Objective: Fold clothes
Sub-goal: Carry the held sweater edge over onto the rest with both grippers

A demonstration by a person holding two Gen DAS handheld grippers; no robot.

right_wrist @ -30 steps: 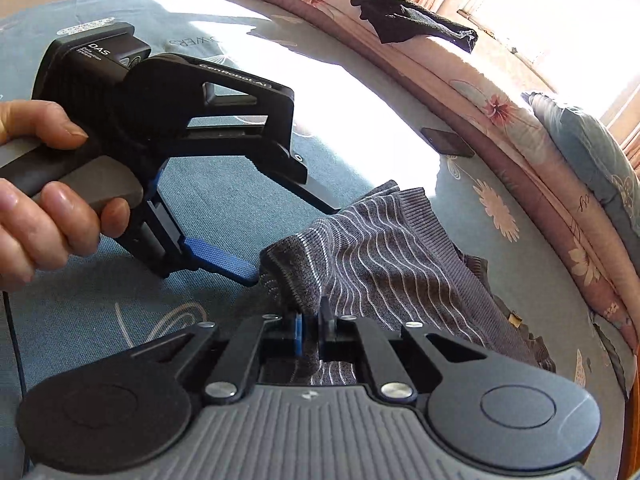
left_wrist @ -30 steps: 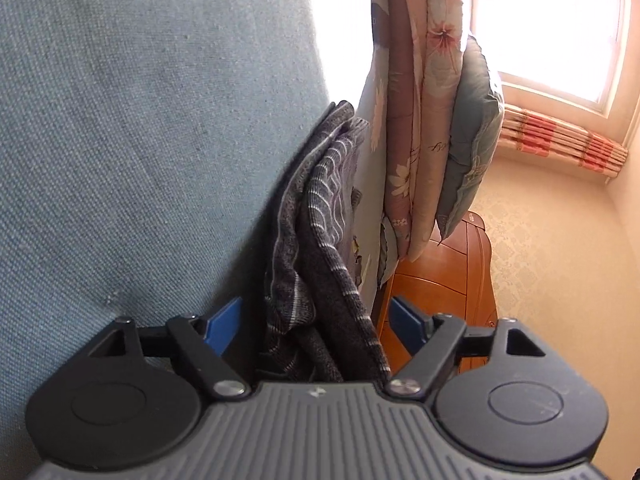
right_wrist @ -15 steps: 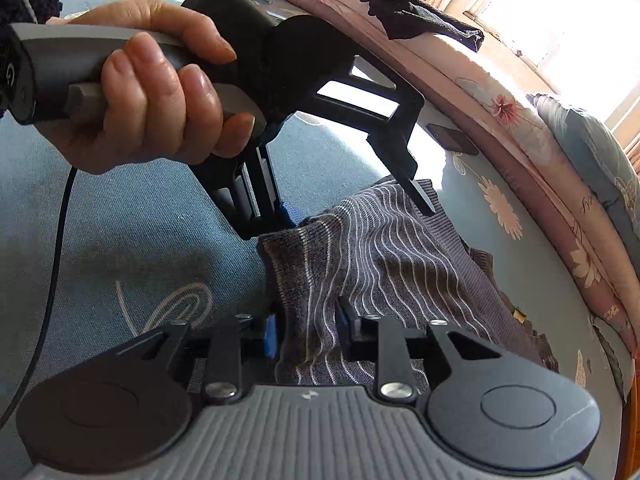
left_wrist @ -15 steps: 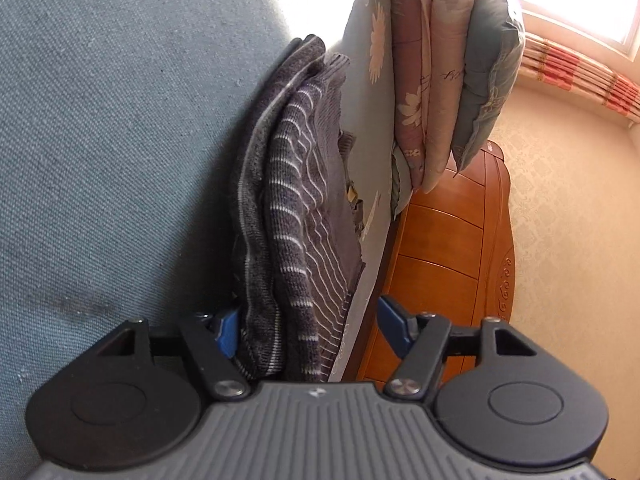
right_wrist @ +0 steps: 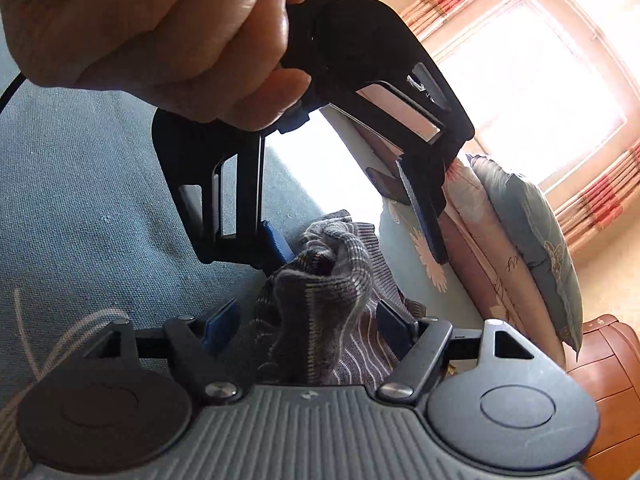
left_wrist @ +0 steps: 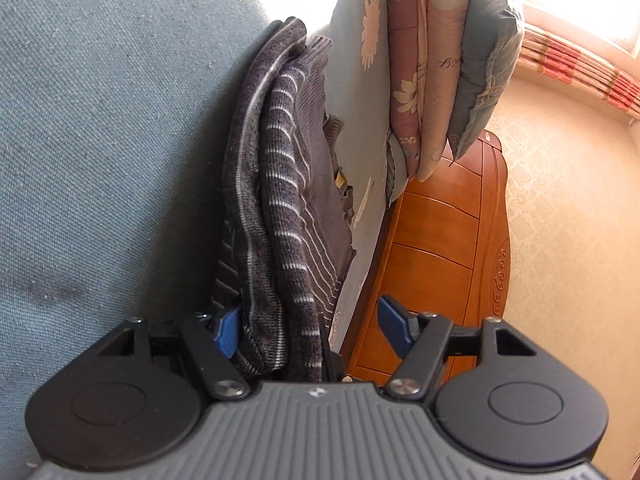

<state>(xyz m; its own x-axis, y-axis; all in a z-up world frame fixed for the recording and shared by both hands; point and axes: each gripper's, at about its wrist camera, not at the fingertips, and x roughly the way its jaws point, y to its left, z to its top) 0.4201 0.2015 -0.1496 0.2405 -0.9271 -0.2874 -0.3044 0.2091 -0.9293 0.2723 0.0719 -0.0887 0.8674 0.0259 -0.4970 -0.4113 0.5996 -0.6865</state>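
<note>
The striped sweater [left_wrist: 288, 208] lies bunched in several layers on the blue bed [left_wrist: 100, 140], near its edge beside the floral quilts [left_wrist: 412, 80] and the wooden footboard [left_wrist: 432, 260]. Both tools sit at the same end of it. The left gripper [left_wrist: 310, 330] has its fingers spread wide, with the thick doubled edge of the knit standing between them; the left pad [left_wrist: 226, 330] touches the cloth and the right one is clear of it. The right gripper [right_wrist: 310, 324] is likewise spread, with a rumpled hump of the sweater between its pads and neither pad pressing on it. A hand [right_wrist: 160, 28] holds the left tool just above. This fits either a release after laying a fold or a reach for a fresh hold. The layers look uneven, so flattening would help.
</note>
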